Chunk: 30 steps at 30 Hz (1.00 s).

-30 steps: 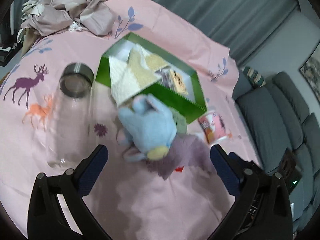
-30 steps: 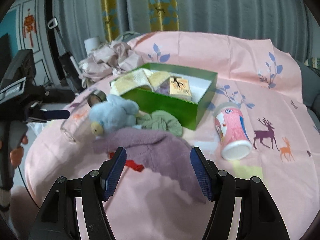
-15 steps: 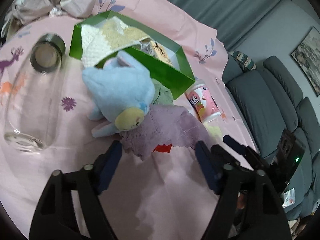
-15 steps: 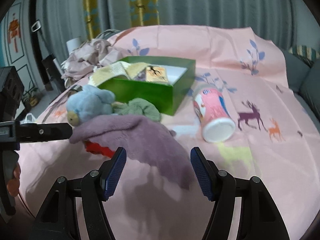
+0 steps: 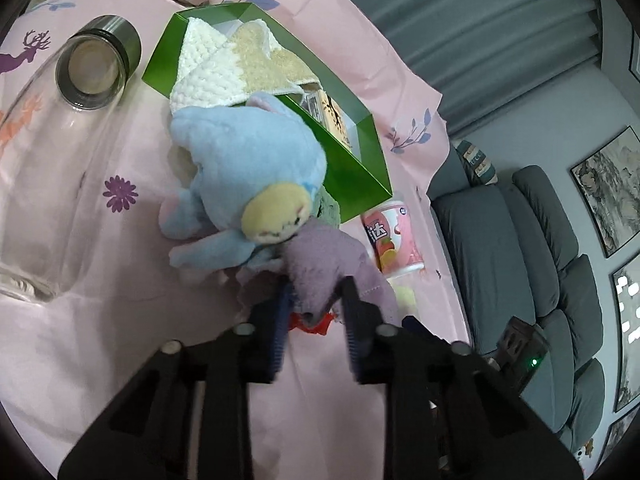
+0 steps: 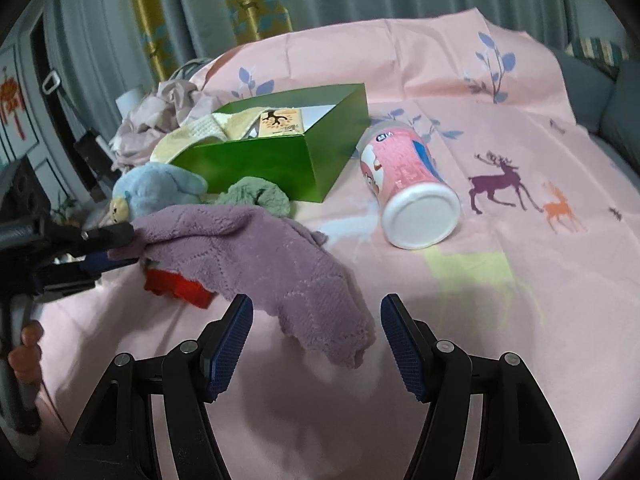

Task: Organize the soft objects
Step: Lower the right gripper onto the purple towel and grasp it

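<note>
My purple towel (image 6: pixel 276 256) is fluffy knitted cloth, matt. The blue toy (image 5: pixel 248 160) is soft plush. The green box (image 6: pixel 260 164) looks like glossy card. The jar (image 5: pixel 52 152) is clear smooth glass with a brushed metal neck. The tablecloth (image 6: pixel 500 152) is smooth printed fabric.

Purple cloth (image 6: pixel 272 256) draped over a red block, one end bunched and lifted. Blue plush toy (image 5: pixel 248 168) lies beside it against the green box. Green cloth (image 6: pixel 256 196) crumpled between them.
</note>
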Each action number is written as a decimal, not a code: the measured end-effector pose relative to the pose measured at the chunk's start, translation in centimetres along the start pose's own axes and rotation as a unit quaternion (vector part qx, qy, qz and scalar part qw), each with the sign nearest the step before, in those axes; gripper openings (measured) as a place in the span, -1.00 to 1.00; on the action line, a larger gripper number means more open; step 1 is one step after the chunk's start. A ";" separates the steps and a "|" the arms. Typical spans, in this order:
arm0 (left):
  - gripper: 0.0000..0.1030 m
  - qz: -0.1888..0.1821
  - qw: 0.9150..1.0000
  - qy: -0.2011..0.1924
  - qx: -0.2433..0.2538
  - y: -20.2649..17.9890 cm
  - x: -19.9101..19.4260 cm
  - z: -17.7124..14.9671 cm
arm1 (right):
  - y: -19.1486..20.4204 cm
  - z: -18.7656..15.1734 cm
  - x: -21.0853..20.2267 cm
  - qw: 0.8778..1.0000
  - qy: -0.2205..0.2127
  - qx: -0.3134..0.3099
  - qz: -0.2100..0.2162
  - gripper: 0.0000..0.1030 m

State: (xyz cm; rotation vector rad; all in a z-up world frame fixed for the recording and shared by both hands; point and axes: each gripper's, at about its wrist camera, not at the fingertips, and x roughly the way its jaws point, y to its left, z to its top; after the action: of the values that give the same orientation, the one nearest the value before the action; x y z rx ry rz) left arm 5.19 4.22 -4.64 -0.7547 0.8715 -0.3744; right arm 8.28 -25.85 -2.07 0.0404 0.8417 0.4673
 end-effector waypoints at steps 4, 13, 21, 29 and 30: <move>-0.86 -0.017 1.000 0.006 -0.009 0.0 0.2 0.1 | -0.6 0.3 1.3 1.000 0.025 0.015 0.009 0.31; -0.86 -0.033 0.999 0.016 -0.005 -0.7 1.1 0.3 | 0.1 1.2 3.1 0.999 0.042 0.010 0.033 -0.83; -0.86 -0.044 0.999 0.015 0.019 -2.3 1.4 0.7 | 1.1 1.0 -0.1 0.999 -0.006 -0.010 0.033 -0.84; -0.86 -0.070 0.995 -0.001 0.067 -5.3 0.2 0.2 | 3.1 1.8 -3.9 0.997 -0.046 -0.066 -0.015 -0.84; -0.86 -0.075 0.994 -0.002 0.076 -5.7 -0.1 0.1 | 3.6 2.0 -4.5 0.996 -0.052 -0.075 -0.017 -0.84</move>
State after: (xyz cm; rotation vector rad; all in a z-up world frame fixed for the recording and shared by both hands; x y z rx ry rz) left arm 5.16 0.38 -0.36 -0.6804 0.7745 -0.5655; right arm 5.79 -24.19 3.24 -0.0878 0.7031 0.4912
